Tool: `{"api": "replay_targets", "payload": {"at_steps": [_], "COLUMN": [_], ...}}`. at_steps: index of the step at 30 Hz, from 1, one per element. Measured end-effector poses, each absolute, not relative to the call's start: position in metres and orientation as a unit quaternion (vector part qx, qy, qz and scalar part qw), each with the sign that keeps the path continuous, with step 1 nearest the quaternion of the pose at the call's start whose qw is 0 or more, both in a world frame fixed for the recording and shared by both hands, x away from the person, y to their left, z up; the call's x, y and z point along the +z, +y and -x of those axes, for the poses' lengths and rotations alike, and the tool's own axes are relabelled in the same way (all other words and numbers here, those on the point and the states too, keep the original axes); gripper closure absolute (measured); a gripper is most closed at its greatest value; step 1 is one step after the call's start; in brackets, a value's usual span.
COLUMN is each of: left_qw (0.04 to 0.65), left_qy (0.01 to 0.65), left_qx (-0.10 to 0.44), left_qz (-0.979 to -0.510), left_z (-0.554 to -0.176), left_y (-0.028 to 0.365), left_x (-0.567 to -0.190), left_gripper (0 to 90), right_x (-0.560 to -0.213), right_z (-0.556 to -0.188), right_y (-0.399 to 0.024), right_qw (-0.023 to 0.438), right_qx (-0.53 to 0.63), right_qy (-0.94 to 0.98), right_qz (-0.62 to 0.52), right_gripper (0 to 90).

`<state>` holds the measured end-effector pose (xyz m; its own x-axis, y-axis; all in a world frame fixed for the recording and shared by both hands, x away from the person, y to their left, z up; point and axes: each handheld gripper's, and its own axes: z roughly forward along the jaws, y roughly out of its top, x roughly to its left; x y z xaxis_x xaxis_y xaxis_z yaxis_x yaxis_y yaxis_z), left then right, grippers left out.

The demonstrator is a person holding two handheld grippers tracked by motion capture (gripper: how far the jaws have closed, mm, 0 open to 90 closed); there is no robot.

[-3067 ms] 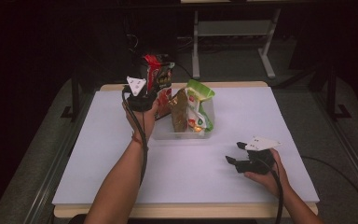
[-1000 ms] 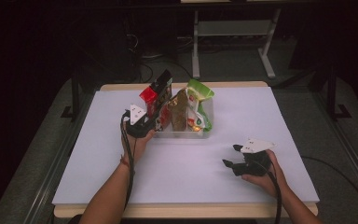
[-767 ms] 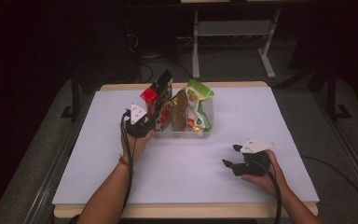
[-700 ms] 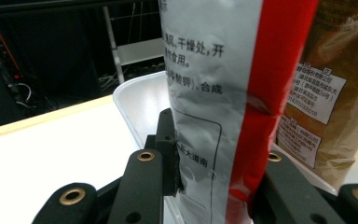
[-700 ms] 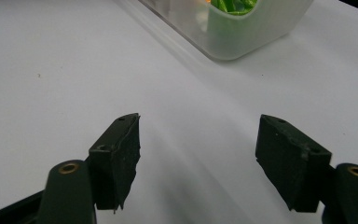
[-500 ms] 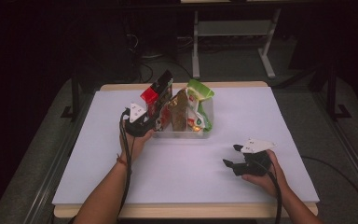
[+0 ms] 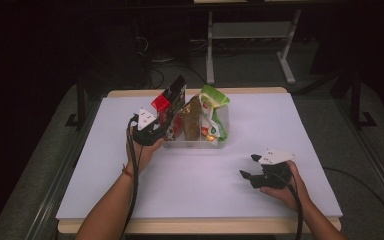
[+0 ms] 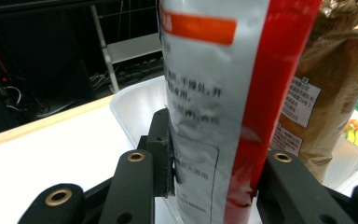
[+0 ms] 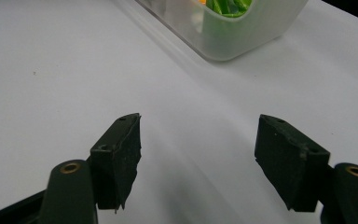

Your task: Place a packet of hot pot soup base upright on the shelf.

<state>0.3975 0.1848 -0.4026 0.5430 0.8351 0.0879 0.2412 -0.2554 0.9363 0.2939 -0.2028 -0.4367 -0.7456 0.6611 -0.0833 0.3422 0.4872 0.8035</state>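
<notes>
Left gripper [image 7: 156,131]: we see it at the left end of the clear plastic bin [image 7: 222,135], far-centre on the white table [image 7: 300,125]. Its jaws have just been opening, with the red and silver snack bag [image 8: 223,107] still between them. In the left gripper view the left pad [image 8: 161,154] sits against the bag's silver face; the right jaw is just beside the red edge, and we can't tell contact there. The bag stands tilted in the bin's left end, top leaning far-right. Next to it in the bin are a brown paper pouch [image 7: 192,117], then a green bag [image 7: 214,107] at the right end.

Right gripper [image 7: 252,169]: near right on the table, well apart from the bin, jaws wide with nothing between them.
</notes>
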Motion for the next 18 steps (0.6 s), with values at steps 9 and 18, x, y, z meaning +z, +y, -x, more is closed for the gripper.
{"api": "replay_targets", "payload": {"at_steps": [9, 18], "left_qw": [0.480, 0.473], "left_qy": [0.355, 0.340], "left_qx": [0.311, 0.316], "left_qz": [-0.740, -0.749], "left_z": [-0.3939, -0.3884], "left_y": [0.1842, 0.1875], "left_x": [-0.3982, -0.3942], "left_gripper": [63.2, 60.9], "right_x": [-0.4359, -0.4350], "right_z": [-0.2937, -0.2929], "right_y": [-0.2030, -0.2017], "right_qw": [0.201, 0.207], "right_qx": [0.405, 0.399], "right_qy": [0.841, 0.843], "right_qz": [-0.296, -0.297], "right_gripper": [30.9, 31.3]}}
